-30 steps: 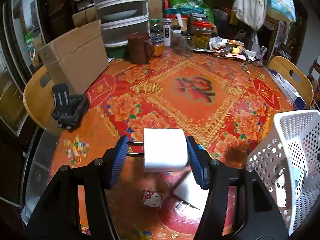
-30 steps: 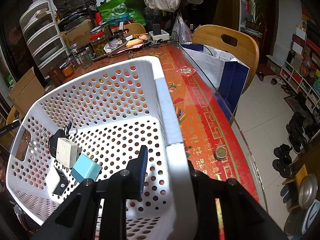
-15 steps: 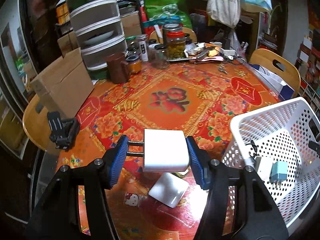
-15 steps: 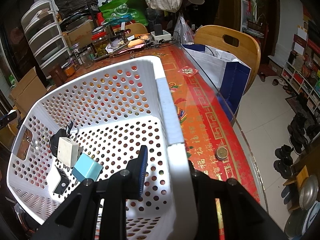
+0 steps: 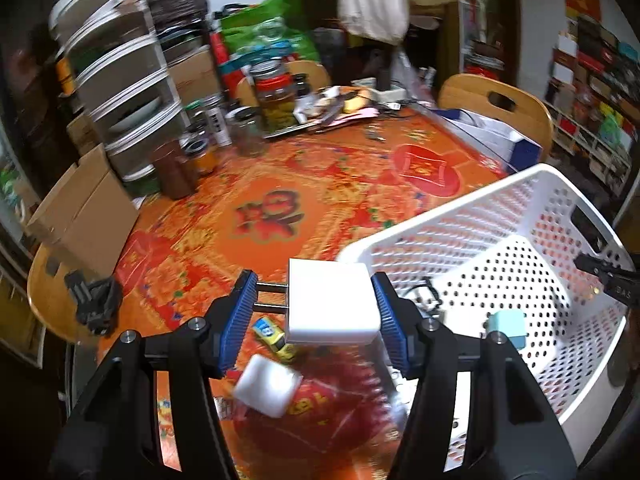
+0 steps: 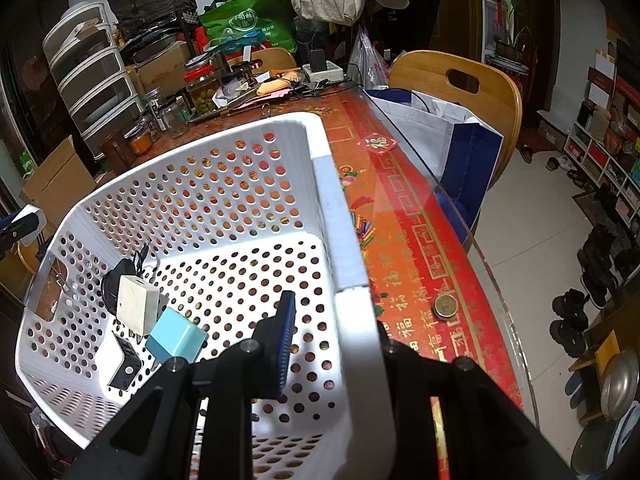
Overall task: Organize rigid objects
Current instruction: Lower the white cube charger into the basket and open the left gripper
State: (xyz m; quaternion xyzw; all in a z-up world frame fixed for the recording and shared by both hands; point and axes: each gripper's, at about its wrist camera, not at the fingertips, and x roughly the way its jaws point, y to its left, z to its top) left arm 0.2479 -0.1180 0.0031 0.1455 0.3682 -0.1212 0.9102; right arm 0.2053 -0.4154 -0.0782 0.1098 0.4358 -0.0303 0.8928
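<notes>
With the left gripper [image 5: 314,308] clamped on the white charger [image 5: 330,306] at frame centre, beside the basket [image 5: 460,216] rim, carry it over the low rim before releasing, while the right gripper [image 6: 334,344] pinches the basket wall.
</notes>
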